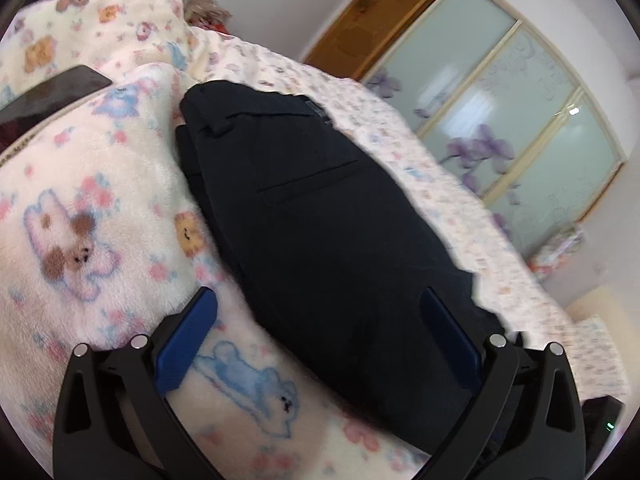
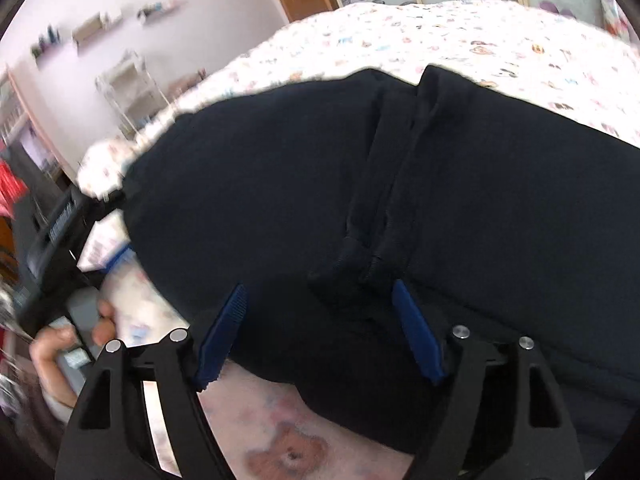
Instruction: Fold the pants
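Bedroom; bed [image 1: 400, 120] covered by a fleece blanket [image 1: 100, 184] with a cartoon animal print, sliding wardrobe doors [image 1: 520, 120] with purple flowers beyond. Dark navy pants [image 1: 320, 220], folded into a long bundle, lie on the blanket ahead of both tools. Left tool [image 1: 320, 304]: fingers wide apart, right fingertip over the pants' near end, nothing gripped. Right tool [image 2: 320, 296]: fingers wide apart above the pants, pads not pressing. Left hand [image 2: 60, 352] seen holding its tool's handle.
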Demonstrator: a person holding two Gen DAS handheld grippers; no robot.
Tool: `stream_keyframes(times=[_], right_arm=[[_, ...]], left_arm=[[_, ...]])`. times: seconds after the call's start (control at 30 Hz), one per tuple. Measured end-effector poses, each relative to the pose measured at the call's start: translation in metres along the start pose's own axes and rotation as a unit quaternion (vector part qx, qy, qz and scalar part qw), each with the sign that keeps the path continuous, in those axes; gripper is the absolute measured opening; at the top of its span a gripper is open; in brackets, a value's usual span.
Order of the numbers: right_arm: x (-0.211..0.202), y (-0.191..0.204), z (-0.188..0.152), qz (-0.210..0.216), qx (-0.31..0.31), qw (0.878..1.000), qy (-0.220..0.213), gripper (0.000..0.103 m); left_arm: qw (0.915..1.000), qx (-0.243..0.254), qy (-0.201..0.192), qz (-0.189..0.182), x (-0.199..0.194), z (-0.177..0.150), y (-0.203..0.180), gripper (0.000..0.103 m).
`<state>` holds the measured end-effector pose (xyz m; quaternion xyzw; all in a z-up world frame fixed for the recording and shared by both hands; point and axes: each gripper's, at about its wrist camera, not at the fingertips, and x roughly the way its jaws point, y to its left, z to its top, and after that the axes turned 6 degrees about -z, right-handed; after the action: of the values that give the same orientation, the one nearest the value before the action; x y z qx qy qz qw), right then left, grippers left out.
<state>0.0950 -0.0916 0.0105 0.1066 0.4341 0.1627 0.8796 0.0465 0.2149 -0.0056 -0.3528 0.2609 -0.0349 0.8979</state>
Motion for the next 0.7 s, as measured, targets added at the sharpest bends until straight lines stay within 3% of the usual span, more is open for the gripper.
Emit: stream_keyframes(times=[0.03,0.13,0.17,0.23,0.3,0.4,0.57,0.7], right_arm=[[-0.014,-0.005,-0.002,0.037,0.025,0.999,-0.01,0.077],[-0.062,-0.028,-0.014,0.115,0.053,0.99,-0.057,0.08],[-0.076,-0.036,-0.02,0.128,0.057,0.988,-0.071,0.086],[-0.105,-0.059,-0.036,0.152,0.073,0.981,-0.097,0.087],[-0.123,-0.082,-0.049,0.162,0.094,0.977,-0.105,0.088],[-0.145,-0.111,-0.071,0.143,0.11,0.978,-0.109,0.089],[-0.149,-0.141,-0.098,0.146,0.146,0.97,-0.129,0.091],[-0.143,-0.15,-0.1,0.152,0.158,0.967,-0.127,0.091]], left_arm=[[0.9992,-0.016,0.005,-0.035,-0.008,0.004,0.006,0.101],[0.9932,-0.075,0.018,-0.087,-0.026,0.012,0.025,0.101],[0.9893,-0.103,0.026,-0.1,-0.031,0.015,0.034,0.101],[0.9816,-0.139,0.051,-0.12,-0.032,0.021,0.045,0.101],[0.9764,-0.155,0.09,-0.121,-0.023,0.026,0.046,0.101],[0.9666,-0.182,0.126,-0.13,-0.006,0.034,0.041,0.101],[0.9609,-0.203,0.138,-0.128,0.008,0.039,0.037,0.101],[0.9644,-0.19,0.126,-0.135,0.006,0.036,0.034,0.101]])
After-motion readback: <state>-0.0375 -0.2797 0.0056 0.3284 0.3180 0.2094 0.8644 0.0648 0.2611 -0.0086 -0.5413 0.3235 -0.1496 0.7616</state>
